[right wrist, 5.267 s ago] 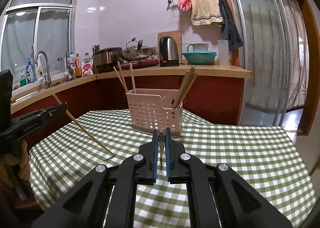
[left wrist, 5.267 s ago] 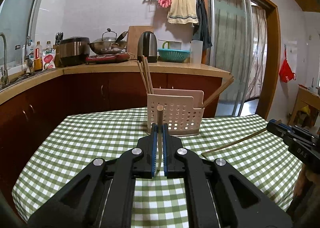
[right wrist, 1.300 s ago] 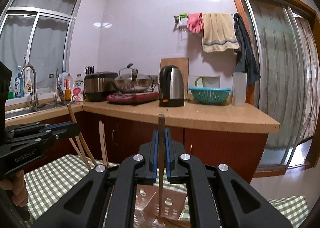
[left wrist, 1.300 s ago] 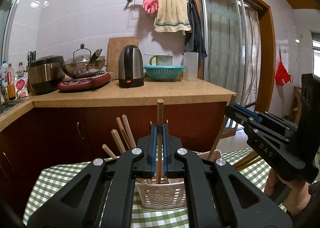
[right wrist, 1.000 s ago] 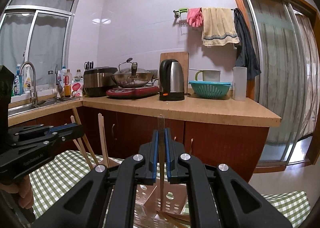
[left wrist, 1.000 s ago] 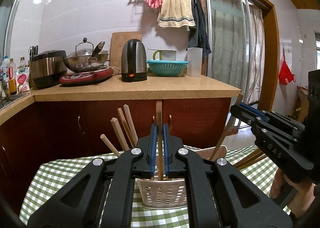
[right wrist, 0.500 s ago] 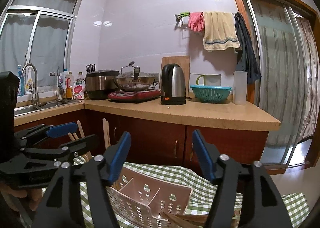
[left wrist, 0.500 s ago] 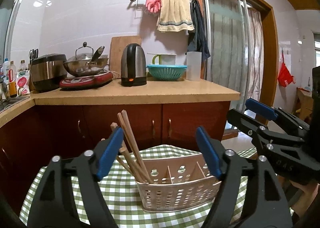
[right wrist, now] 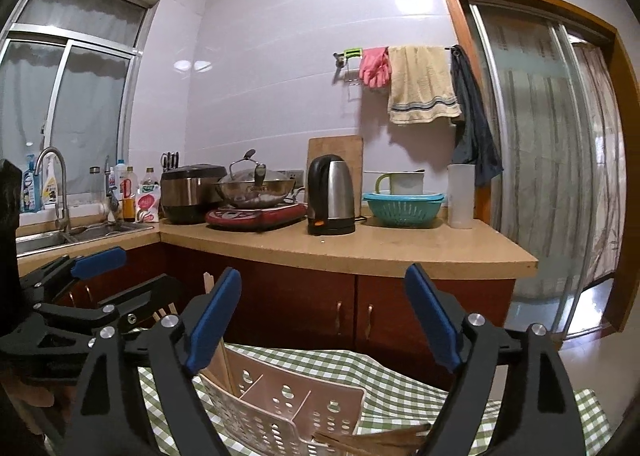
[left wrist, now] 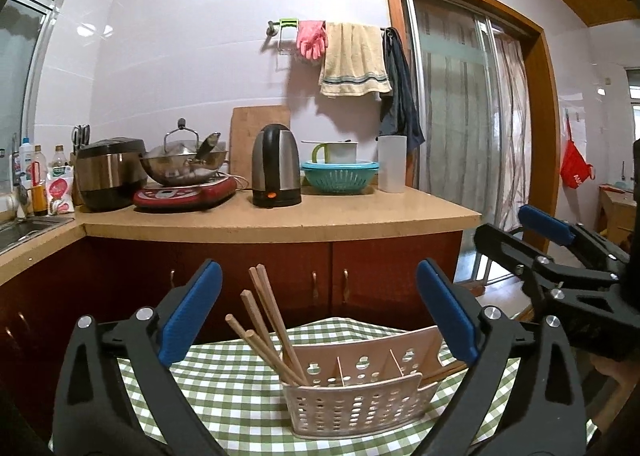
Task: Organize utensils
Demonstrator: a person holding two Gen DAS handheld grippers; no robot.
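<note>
Checked tabletop point(left wrist: 224, 388) carries a perforated caddy point(left wrist: 360, 396); chopsticks point(left wrist: 268, 320) lean in its left compartment, others half-hidden at its right end. Left claw point(left wrist: 318, 312) and right claw point(right wrist: 324, 320) just spread, empty.

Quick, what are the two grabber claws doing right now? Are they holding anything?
Left gripper: open, its jaws just spread wide, holding nothing.
Right gripper: open, its jaws just spread wide, holding nothing.

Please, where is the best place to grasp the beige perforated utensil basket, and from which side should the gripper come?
Probably the basket's tall solid back wall: it rises above the perforated front, giving a thin rim to pinch from above. Avoid the chopsticks leaning out of the left compartment.
</note>
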